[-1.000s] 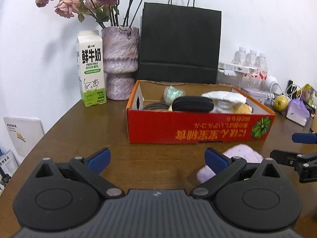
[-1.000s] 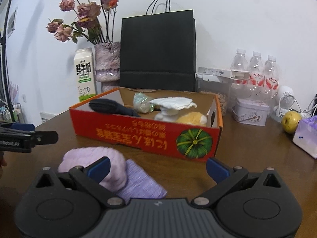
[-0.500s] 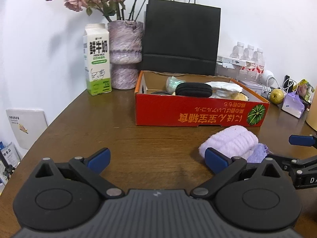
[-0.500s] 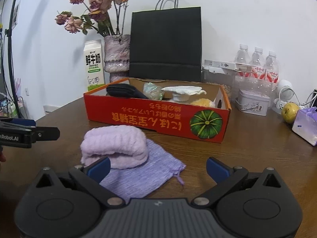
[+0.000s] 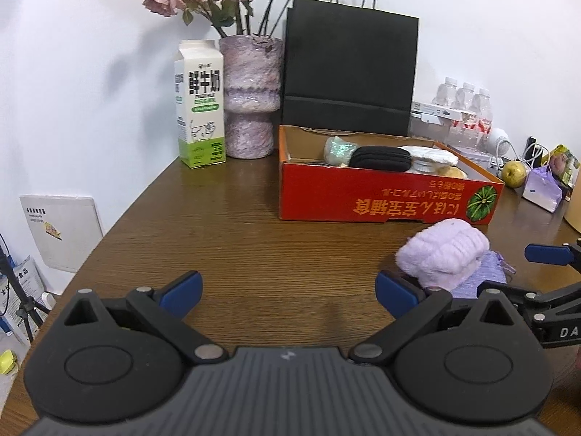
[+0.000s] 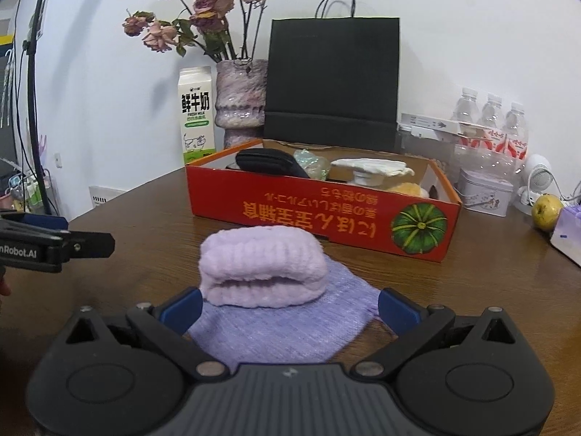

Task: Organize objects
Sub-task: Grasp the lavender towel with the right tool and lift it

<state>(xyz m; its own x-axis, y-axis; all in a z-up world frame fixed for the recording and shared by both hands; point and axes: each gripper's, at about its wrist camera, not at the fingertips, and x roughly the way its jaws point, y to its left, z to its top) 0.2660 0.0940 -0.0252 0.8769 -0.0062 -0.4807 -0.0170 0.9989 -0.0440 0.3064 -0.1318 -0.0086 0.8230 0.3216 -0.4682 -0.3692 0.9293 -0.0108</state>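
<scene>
The folded towel point(image 6: 263, 267), fluffy and lilac, lies on the wooden table point(image 5: 254, 247) on top of a flat purple pouch point(image 6: 290, 327), which sticks out from under it toward the camera. Seen from the right wrist, the pair sits dead ahead at twelve o'clock. The right gripper point(image 6: 288, 303) stands wide open with nothing in it, its blue pads on either side of the near end of the pouch and just short of the towel.

Beyond the towel, also at twelve o'clock, is the red box point(image 6: 323, 214), its near wall close to the towel but apart from it. It already holds a black case point(image 6: 270, 163), a white cloth point(image 6: 374, 167) and a few smaller items that I cannot make out well.

The left gripper point(image 5: 288, 292) is also wide open and empty, over bare wood; from its view the towel sits at about two o'clock and the box at one o'clock.

Risks, as I judge them: a low grab could pinch the pouch with the towel, or catch only the upper fold so the towel unrolls when lifted. The box looks fairly full, so a towel dropped in carelessly might perch on the case and spill over the wall. The milk carton point(image 5: 199, 105) and vase point(image 5: 250, 98), at eleven o'clock behind the box, seem well clear.
</scene>
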